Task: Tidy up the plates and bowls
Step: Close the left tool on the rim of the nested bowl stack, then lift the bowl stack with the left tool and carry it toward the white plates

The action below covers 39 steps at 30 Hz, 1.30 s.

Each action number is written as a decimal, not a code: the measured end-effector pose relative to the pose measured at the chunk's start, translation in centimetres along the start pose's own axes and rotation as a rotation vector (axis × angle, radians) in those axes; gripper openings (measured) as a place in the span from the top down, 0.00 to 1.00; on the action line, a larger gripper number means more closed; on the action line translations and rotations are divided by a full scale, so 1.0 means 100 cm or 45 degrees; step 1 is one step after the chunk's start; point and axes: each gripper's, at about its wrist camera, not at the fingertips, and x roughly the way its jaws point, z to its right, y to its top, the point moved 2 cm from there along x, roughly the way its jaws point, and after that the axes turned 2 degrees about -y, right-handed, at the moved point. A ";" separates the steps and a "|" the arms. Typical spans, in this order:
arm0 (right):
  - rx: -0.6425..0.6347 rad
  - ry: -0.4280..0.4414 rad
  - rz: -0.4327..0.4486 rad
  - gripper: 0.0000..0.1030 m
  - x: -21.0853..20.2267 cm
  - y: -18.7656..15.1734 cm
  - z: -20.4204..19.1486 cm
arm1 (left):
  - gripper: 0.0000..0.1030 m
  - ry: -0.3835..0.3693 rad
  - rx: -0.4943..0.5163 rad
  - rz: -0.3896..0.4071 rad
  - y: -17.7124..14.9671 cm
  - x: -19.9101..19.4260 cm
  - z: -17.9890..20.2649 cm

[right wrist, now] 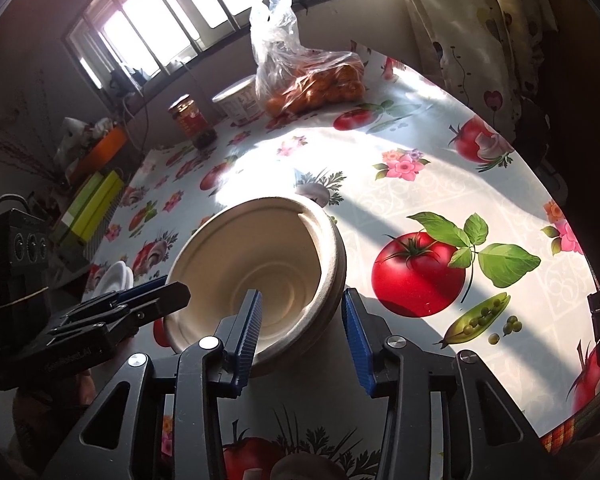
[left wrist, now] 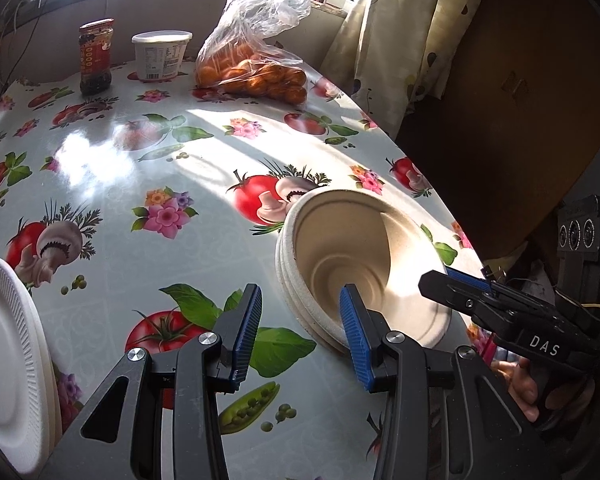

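The stack of bowls (right wrist: 256, 276) sits near the tabletop's (left wrist: 148, 184) right edge, tilted. The right tool (right wrist: 300, 316) straddles its near rim, pads spread, not pinching; I'd seat deeper before squeezing. The left tool (left wrist: 300, 320) hangs spread just beside it; white plates (left wrist: 8, 360) lie far left.

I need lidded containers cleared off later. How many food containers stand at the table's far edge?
2: a red-labelled glass jar on the left and a white plastic tub beside it, left of the bag of oranges, which may hide more.
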 end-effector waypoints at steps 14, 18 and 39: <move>0.012 0.012 -0.001 0.65 0.001 0.002 0.002 | 0.76 -0.012 -0.033 -0.025 0.000 0.007 -0.004; 0.014 0.013 0.000 0.66 0.001 0.001 0.002 | 0.78 -0.008 -0.039 -0.019 0.001 0.008 -0.004; 0.035 0.018 -0.006 0.71 0.003 0.001 0.004 | 0.78 -0.020 -0.072 -0.004 0.001 0.004 -0.007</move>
